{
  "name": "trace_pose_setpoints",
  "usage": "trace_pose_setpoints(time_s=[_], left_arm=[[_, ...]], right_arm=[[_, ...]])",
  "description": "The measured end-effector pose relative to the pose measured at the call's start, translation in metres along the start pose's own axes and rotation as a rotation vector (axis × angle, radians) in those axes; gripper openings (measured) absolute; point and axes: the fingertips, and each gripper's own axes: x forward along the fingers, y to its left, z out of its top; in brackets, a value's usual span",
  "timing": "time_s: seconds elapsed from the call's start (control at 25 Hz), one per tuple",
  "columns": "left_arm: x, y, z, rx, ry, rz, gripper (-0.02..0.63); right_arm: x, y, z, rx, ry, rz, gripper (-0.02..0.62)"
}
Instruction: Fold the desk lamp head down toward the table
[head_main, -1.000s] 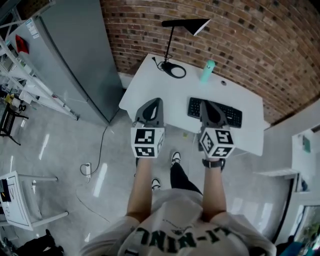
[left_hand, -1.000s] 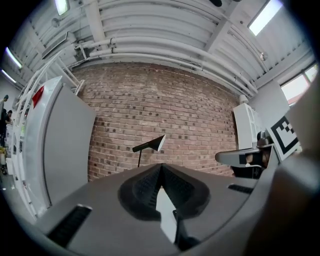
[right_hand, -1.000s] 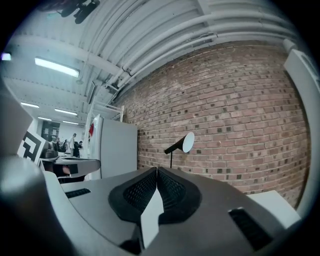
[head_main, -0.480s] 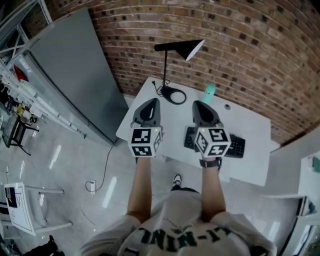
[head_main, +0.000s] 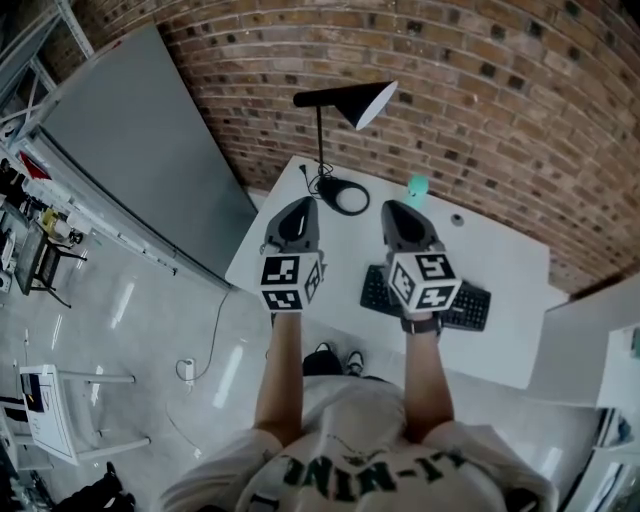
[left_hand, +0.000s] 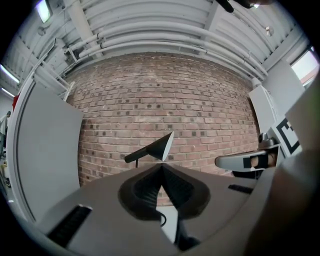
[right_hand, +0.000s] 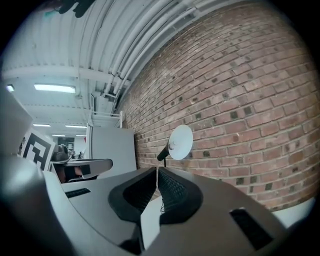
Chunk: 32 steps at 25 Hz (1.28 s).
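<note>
A black desk lamp stands at the far left of the white table. Its cone head sits raised on a thin upright pole over a round base. My left gripper is shut and empty, held level just in front of the base. My right gripper is also shut and empty, to the right of the base. The lamp head shows above the left gripper in the left gripper view. The same head shows beyond the right gripper in the right gripper view. Neither gripper touches the lamp.
A black keyboard lies on the table below my right gripper. A small green container stands near the brick wall. A tall grey cabinet flanks the table's left side. A cable runs along the floor.
Both grippers have moved forward over the table toward the lamp, side by side. The lamp itself has not moved and its head is still raised.
</note>
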Motion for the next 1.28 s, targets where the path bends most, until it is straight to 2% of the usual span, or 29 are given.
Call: trace_pose_setpoints(time_s=[0.32, 0.64, 0.88, 1.16, 1.28], left_arm=[[0.035, 0.003, 0.001, 0.011, 0.000, -0.026, -0.006], [0.079, 0.009, 0.012, 0.017, -0.013, -0.093, -0.006], [0.103, 0.028, 0.022, 0.023, -0.032, -0.124, -0.006], [0.130, 0.042, 0.025, 0.019, -0.054, -0.166, -0.006], [0.139, 0.049, 0.026, 0.014, -0.061, -0.178, -0.006]], right_arm=[[0.024, -0.016, 0.004, -0.007, 0.002, 0.006, 0.006], [0.057, -0.031, 0.039, -0.034, -0.032, -0.017, 0.006], [0.090, -0.031, 0.061, -0.052, -0.055, -0.025, 0.009], [0.119, -0.031, 0.085, -0.036, -0.092, -0.035, 0.038], [0.131, -0.033, 0.089, -0.019, -0.089, -0.032, 0.076]])
